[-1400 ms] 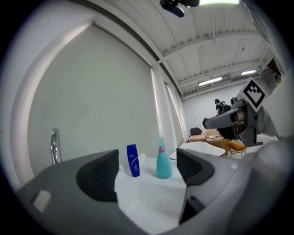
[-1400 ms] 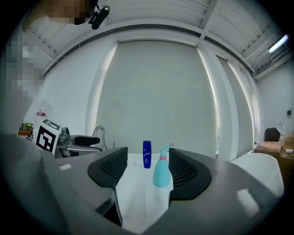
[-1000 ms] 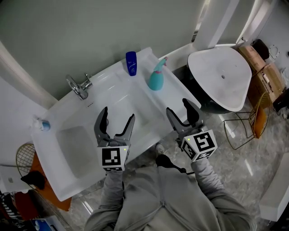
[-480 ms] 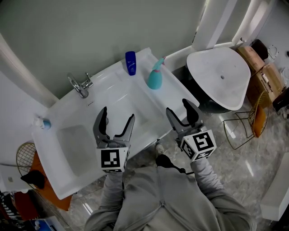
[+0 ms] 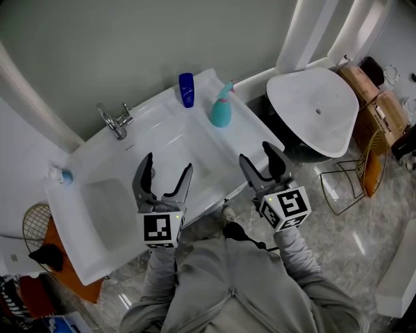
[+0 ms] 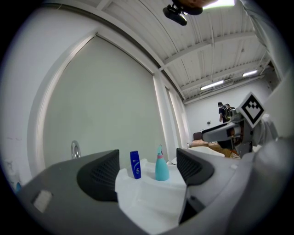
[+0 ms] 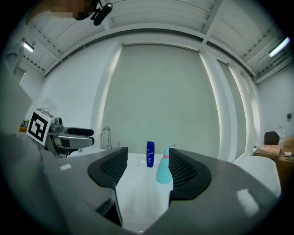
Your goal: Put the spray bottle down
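well clear of the upright teal spray bottle (image 5: 220, 114), left gripper (image 5: 169, 162) and right gripper (image 5: 256, 152) fingers gape.

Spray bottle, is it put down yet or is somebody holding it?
Done: the teal spray bottle stands upright on the white washbasin. In hand: nothing; the left gripper and right gripper are open and empty, away from it. Left: nothing visible.

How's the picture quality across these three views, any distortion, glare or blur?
Head view: evenly lit and sharp, with streaky reflections on the glossy floor. Left gripper view: strong fisheye with black corners, a ceiling lamp glaring at the top, near jaws soft but the spray bottle clear. Right gripper view: same fisheye bend, the wall bowed at its edges.
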Motion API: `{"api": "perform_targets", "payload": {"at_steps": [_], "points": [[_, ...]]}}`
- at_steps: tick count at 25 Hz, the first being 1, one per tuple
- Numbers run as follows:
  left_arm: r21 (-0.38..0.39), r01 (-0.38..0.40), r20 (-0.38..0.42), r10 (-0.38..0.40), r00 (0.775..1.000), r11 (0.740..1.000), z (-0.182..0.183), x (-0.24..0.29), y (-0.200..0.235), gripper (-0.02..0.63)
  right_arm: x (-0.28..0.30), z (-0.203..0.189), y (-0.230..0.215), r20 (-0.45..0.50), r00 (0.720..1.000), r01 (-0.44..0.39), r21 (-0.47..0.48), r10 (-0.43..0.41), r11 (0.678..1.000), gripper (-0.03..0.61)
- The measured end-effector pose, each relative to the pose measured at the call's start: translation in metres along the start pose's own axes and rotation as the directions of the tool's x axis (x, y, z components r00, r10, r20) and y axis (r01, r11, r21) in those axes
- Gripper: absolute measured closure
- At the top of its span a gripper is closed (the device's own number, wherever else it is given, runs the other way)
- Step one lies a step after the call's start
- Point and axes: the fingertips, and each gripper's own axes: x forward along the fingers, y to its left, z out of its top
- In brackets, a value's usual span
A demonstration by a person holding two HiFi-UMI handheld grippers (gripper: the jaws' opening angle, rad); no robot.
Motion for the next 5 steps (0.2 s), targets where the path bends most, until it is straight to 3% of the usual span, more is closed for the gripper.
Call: {"api": "perform_targets", "payload": {"at_steps": [5], "points": [[0.009, 0.001, 0.031, -0.001, 1.000, 1.000, 0.0025, -0.0015, 0.0007, 0.195, -0.0023, -0.0007, 0.0018, 0.000, 1.000, 0.000, -0.003, 0.000, 1.000, 0.317]]}}
